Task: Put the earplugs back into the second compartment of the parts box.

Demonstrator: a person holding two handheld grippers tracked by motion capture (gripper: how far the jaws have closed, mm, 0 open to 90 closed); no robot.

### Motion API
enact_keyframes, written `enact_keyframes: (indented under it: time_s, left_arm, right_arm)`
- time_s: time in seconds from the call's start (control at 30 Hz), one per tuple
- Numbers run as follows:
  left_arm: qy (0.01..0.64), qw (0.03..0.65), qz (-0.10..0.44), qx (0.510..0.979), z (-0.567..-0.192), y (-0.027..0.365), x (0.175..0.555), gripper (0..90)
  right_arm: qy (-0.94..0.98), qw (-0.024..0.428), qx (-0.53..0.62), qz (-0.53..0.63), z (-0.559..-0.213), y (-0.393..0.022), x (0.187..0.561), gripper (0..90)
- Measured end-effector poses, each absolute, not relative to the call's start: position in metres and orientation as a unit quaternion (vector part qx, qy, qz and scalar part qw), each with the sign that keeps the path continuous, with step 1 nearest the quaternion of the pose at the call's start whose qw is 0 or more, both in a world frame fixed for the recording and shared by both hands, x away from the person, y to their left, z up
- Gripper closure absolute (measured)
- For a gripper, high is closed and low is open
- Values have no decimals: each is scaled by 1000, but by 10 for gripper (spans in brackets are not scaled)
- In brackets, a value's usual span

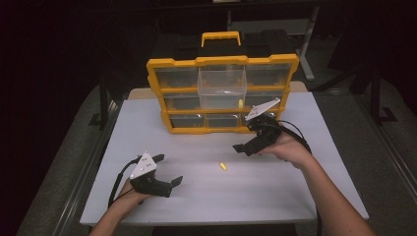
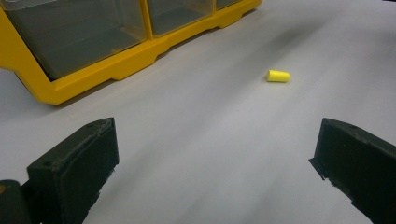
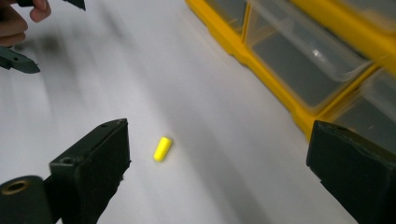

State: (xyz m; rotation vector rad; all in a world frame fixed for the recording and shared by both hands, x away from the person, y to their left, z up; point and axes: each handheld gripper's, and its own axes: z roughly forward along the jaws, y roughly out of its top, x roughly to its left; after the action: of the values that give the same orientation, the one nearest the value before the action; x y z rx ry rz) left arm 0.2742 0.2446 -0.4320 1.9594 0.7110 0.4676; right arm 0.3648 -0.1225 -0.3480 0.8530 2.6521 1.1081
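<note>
A small yellow foam earplug (image 1: 223, 166) lies on the white table (image 1: 275, 191), between my two grippers. My left gripper (image 1: 169, 168) rests low at the front left, open and empty, its jaws wide apart in the left gripper view (image 2: 217, 163) with the earplug (image 2: 278, 75) ahead and to the right. My right gripper (image 1: 246, 136) hovers right of centre, pointing down-left, open with nothing between its jaws (image 3: 219, 163); the earplug (image 3: 162, 149) lies just beyond its left jaw. A second yellow earplug (image 1: 240, 103) sits in the pulled-out clear drawer (image 1: 222, 86).
A yellow organizer case (image 1: 167, 64) with clear drawers stands upright at the table's back, seen close in both gripper views (image 2: 116, 65) (image 3: 289, 70). The person's left hand and gripper (image 3: 18, 60) appear at the top left of the right gripper view.
</note>
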Motion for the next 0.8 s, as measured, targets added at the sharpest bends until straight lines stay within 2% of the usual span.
enact_keyframes:
  time_s: [0.3, 0.8]
  left_arm:
    - [291, 482, 192, 804, -432, 245, 274, 3]
    - [287, 481, 190, 806, -432, 243, 274, 3]
  right_arm:
    - [882, 64, 288, 368, -377, -109, 362, 64]
    - [890, 50, 283, 355, -404, -87, 357, 192]
